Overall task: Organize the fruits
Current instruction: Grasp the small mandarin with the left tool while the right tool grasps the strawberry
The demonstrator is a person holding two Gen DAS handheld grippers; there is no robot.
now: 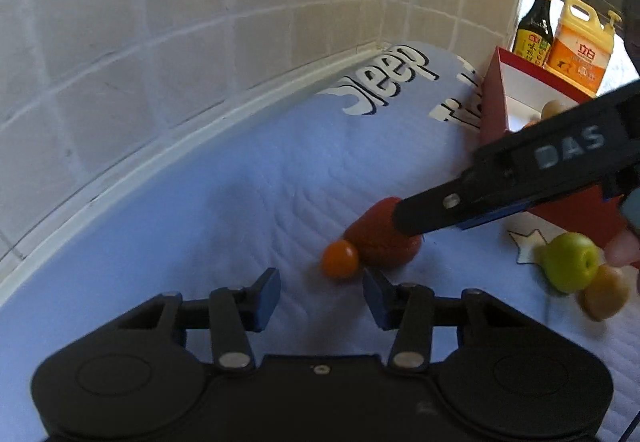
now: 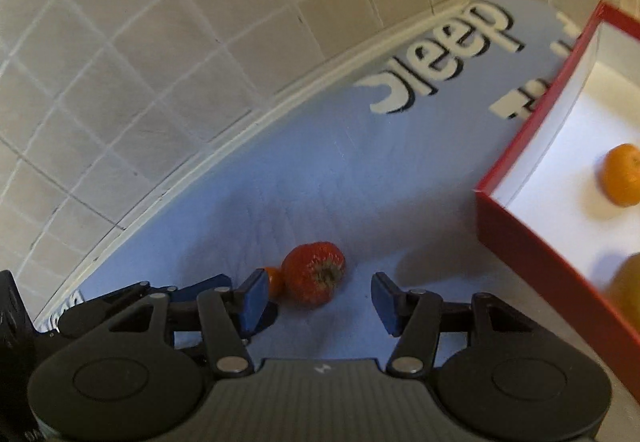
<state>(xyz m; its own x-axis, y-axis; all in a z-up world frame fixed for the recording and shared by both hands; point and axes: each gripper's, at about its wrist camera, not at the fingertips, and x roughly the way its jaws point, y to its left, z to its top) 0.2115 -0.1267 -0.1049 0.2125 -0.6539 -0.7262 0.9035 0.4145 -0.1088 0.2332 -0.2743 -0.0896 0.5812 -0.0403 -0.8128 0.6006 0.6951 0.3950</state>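
A red strawberry (image 2: 316, 272) lies on the blue mat (image 2: 340, 169), with a small orange fruit (image 2: 275, 279) touching its left side. My right gripper (image 2: 320, 294) is open and tilted down over the strawberry, which sits in the gap without touching either pad. In the left wrist view, one black right finger (image 1: 440, 207) crosses over the top of the strawberry (image 1: 384, 246). My left gripper (image 1: 320, 296) is open with nothing in it, and the small orange fruit (image 1: 340, 259) lies just ahead of its fingertips. A red box (image 2: 520, 226) with a white inside holds an orange (image 2: 622, 173).
A green apple (image 1: 570, 262) and a tan round fruit (image 1: 602, 298) lie on the mat right of the strawberry, near a person's fingertip (image 1: 622, 250). A dark sauce bottle (image 1: 536, 25) and a yellow jug (image 1: 576, 41) stand behind the box. A tiled wall (image 1: 160, 41) borders the mat.
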